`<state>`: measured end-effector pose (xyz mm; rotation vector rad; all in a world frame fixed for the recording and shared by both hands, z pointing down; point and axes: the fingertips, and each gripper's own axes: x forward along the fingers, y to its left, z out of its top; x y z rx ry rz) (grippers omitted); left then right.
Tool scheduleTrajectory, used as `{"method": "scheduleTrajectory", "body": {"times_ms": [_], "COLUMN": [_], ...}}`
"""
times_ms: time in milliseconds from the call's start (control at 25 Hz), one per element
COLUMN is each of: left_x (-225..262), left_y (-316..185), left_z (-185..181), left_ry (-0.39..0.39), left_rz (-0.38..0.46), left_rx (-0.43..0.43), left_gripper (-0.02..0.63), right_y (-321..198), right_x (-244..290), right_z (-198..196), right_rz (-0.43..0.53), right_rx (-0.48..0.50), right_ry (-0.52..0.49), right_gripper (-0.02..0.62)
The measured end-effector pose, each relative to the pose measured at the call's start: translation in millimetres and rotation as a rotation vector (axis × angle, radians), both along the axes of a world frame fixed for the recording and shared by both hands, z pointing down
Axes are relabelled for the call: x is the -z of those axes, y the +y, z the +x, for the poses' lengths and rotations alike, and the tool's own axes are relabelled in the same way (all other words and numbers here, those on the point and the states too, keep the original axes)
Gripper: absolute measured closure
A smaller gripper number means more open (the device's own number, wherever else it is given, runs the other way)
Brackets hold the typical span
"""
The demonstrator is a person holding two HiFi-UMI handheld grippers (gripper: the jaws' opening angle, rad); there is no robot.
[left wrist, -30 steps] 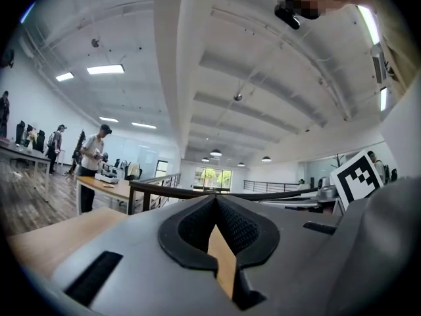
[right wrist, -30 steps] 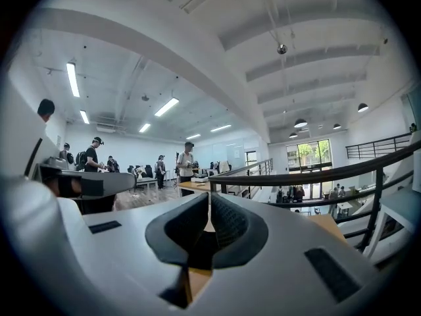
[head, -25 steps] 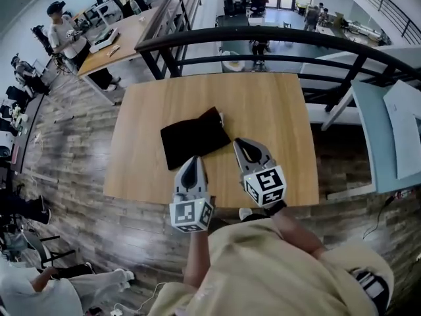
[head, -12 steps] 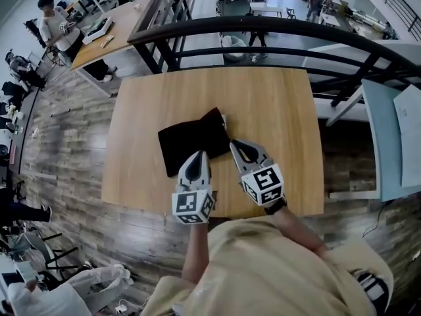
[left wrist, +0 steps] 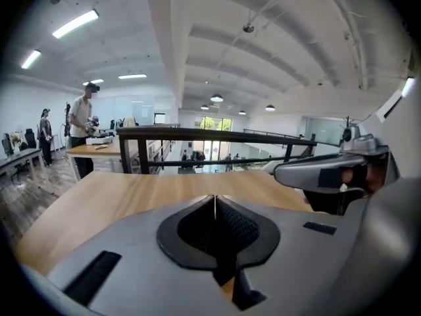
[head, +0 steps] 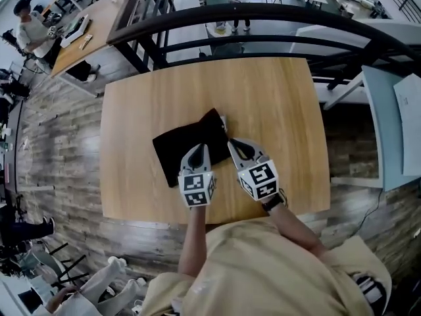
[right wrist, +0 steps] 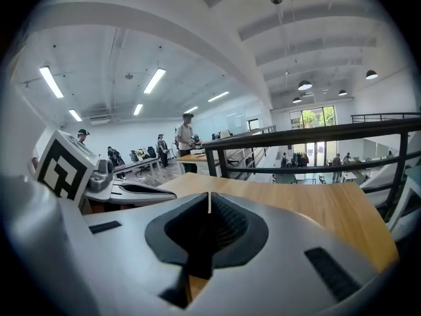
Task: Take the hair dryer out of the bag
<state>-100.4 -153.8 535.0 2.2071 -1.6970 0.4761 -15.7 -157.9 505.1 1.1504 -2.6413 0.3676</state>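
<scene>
I am holding the left gripper (head: 198,150) and the right gripper (head: 232,143) side by side over the near part of the wooden table (head: 270,97), each with its jaws pressed together on nothing. The black bag (head: 184,139) is lying flat on the table just at their tips. The hair dryer itself is not showing.

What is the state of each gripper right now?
Grey left gripper: closed, holding nothing.
Grey right gripper: closed, holding nothing.

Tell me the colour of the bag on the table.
Plain black; the bag shows best in the head view.
</scene>
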Motion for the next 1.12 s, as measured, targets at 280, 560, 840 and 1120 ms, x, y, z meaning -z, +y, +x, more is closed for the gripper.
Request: {"method": "scheduleTrajectory", "body": {"times_ms": [280,560,840,1120], "left_x": [-63.4,-119.8,-153.9,-159.9], "left_y": [-42.8,-72.8,-79.1,-80.6], "left_z": [-11.8,-20.9,-28.9,-30.9], "left_ry": [-0.126,-0.213,-0.288,-0.354], "left_rz": [-0.115,-0.234,-0.326,-0.352], "left_rx": [-0.045,-0.083,-0.091,-0.096], "left_gripper": [0.562,0.441,0.405,0.468], "right_y": [-32.4,-62.8,-67.0,-72.2], "right_x": [-38.3,-60.3,-81.5,-94.5], "right_z": [-12.7,-25.1,-18.3,-5.8], "right_rz": [-0.074,-0.115,-0.149,-0.171], "right_rx": [-0.026,-0.035,-0.053,-0.081], "right_ry": [0.028,0.053,0.081,0.1], "right_gripper": [0.577,0.577,0.577,0.577]}}
